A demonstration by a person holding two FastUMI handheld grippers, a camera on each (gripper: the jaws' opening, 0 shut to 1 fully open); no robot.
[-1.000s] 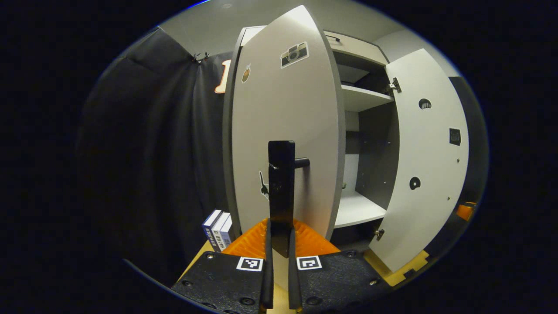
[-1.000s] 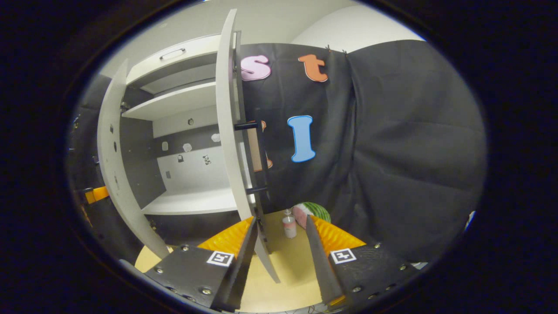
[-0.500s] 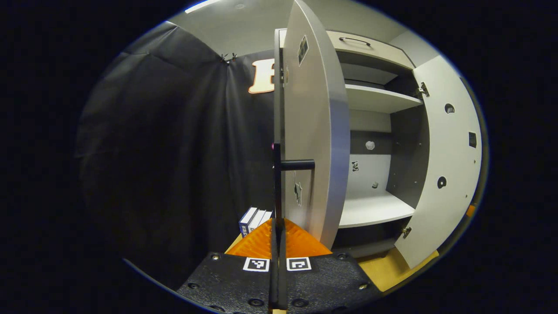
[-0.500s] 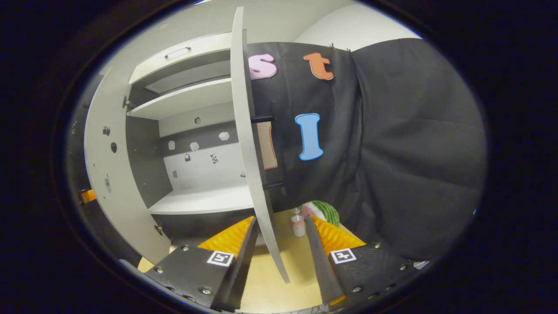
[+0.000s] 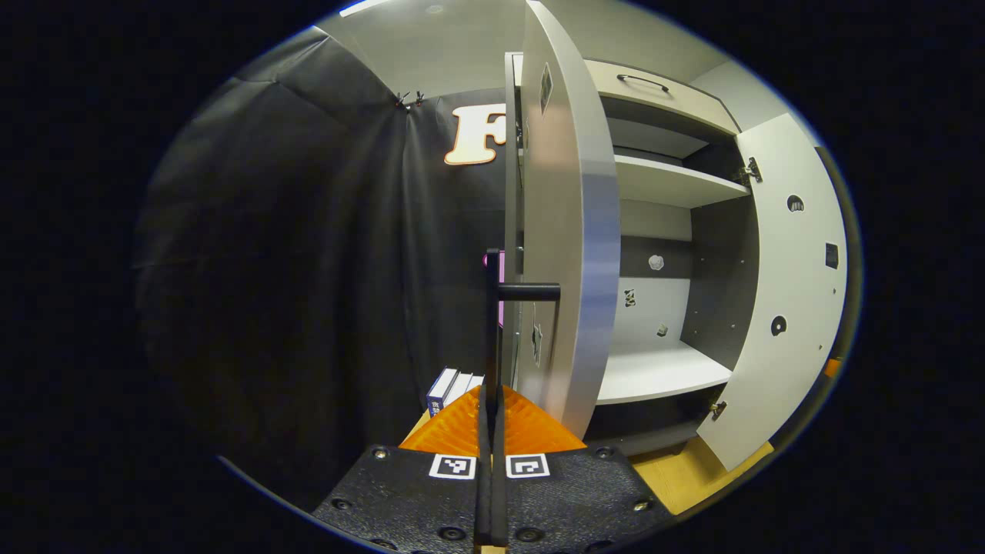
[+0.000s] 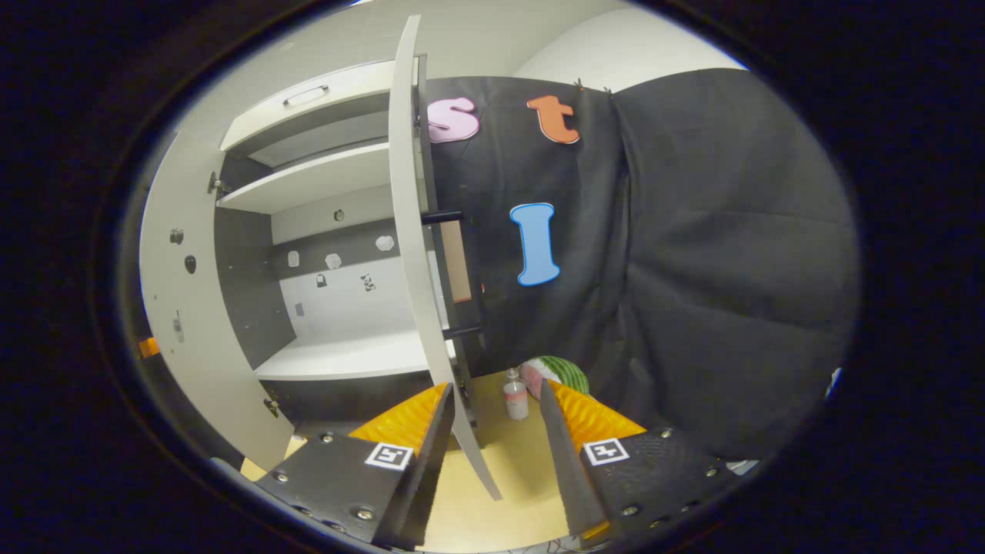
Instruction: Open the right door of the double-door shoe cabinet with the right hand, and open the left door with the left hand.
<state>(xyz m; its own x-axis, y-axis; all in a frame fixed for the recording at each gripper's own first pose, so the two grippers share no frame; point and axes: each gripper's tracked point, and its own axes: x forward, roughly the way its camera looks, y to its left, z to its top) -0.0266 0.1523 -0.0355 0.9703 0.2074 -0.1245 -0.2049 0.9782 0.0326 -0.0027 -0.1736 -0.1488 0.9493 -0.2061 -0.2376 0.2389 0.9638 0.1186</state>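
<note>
Books (image 5: 455, 383) beside left door (image 5: 571, 254); bottle (image 6: 515, 398), watermelon (image 6: 559, 372) past right door (image 6: 412, 254)

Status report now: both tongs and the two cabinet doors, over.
Left tongs shut on left door handle. Right tongs open, straddling right door edge. Both doors swung wide. Nothing in the way.

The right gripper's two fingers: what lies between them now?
In the right gripper view, the open door stands edge-on between the right gripper's spread fingers, untouched.
</note>
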